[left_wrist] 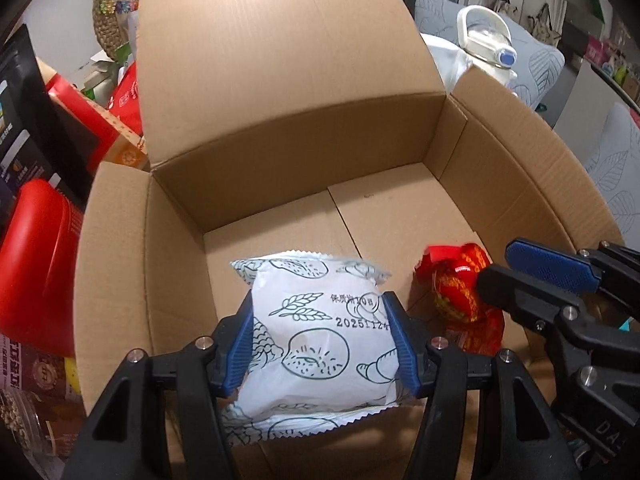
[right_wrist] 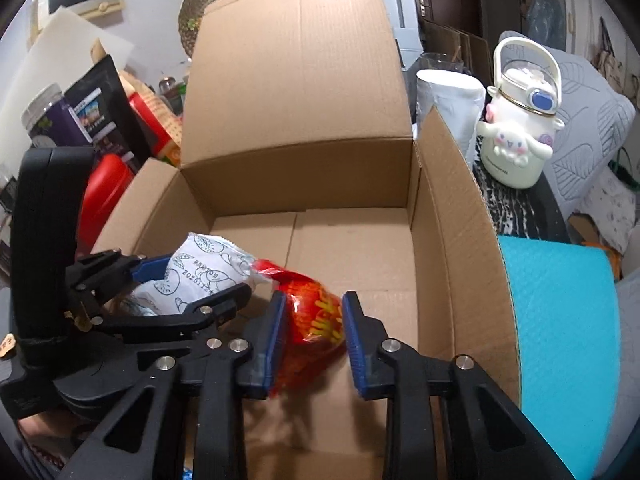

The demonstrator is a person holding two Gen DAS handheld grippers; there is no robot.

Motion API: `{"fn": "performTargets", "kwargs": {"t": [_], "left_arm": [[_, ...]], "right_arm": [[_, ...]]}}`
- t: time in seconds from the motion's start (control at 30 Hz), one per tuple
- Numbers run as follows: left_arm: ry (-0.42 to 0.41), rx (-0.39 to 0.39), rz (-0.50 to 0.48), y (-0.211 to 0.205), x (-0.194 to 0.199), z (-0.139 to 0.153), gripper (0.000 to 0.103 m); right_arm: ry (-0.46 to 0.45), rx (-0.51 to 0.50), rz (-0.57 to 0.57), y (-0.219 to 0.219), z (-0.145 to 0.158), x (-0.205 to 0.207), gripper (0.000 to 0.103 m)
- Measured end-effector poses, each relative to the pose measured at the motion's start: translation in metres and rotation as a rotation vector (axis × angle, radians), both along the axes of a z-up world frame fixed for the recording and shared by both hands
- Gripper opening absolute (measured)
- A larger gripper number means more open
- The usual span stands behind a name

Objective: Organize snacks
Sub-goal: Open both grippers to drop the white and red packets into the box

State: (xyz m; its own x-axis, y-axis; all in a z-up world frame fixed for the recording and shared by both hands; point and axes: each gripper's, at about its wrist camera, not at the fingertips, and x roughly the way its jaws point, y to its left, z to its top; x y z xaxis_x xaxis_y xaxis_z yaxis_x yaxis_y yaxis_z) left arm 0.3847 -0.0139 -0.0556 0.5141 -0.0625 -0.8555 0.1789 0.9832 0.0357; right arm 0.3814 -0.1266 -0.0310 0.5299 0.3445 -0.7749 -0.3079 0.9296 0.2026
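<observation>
While both packets hang over the near end of the open cardboard box (left_wrist: 304, 128), I judge them light, soft and crinkly, with air and crushable food inside. My left tool (left_wrist: 324, 344) is clamped across the middle of the white snack packet (left_wrist: 316, 340), its blue pads pressing the two side edges; that broad midsection seems the sound place to hold, since the crimped ends would slip. My right tool (right_wrist: 314, 332) is closed on the red snack packet (right_wrist: 312, 312), pinching its glossy film, which bulges between the pads and looks slippery. A firmer squeeze could burst either one, I think.

From the left wrist I read the printed date and wheat drawings on the white packet and see the box floor bare beyond it. Only the right wrist shows the cartoon water bottle (right_wrist: 520, 128) and the turquoise roll (right_wrist: 560, 328) outside the box's right wall, and the left tool from its side.
</observation>
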Motion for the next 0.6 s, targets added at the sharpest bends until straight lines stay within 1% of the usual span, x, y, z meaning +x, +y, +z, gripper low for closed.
{"fn": "performTargets", "kwargs": {"t": [0.13,0.23,0.37,0.47,0.53,0.57,0.6], "left_arm": [[0.019,-0.015,-0.005,-0.001,0.002,-0.001,0.059],[0.033,-0.008,-0.005,-0.002,0.004,-0.002,0.059],[0.017,0.012,0.006,-0.003,0.002,0.001,0.059],[-0.008,0.001,0.016,0.0,0.0,0.009,0.059],[-0.023,-0.009,0.027,0.004,-0.002,0.015,0.06],[-0.03,-0.012,0.032,0.005,-0.002,0.018,0.06],[-0.042,-0.015,0.036,0.007,-0.004,0.022,0.06]], "right_arm": [[0.01,0.002,0.007,0.0,-0.003,0.001,0.028],[0.0,-0.012,-0.001,-0.001,-0.001,-0.001,0.028],[-0.006,-0.023,-0.023,-0.004,0.005,-0.003,0.029],[-0.014,-0.004,-0.036,-0.008,0.011,-0.005,0.039],[-0.024,-0.001,-0.036,-0.009,0.016,-0.008,0.04],[-0.033,-0.006,-0.039,-0.009,0.018,-0.01,0.042],[-0.039,-0.006,-0.04,-0.009,0.021,-0.012,0.046]]}}
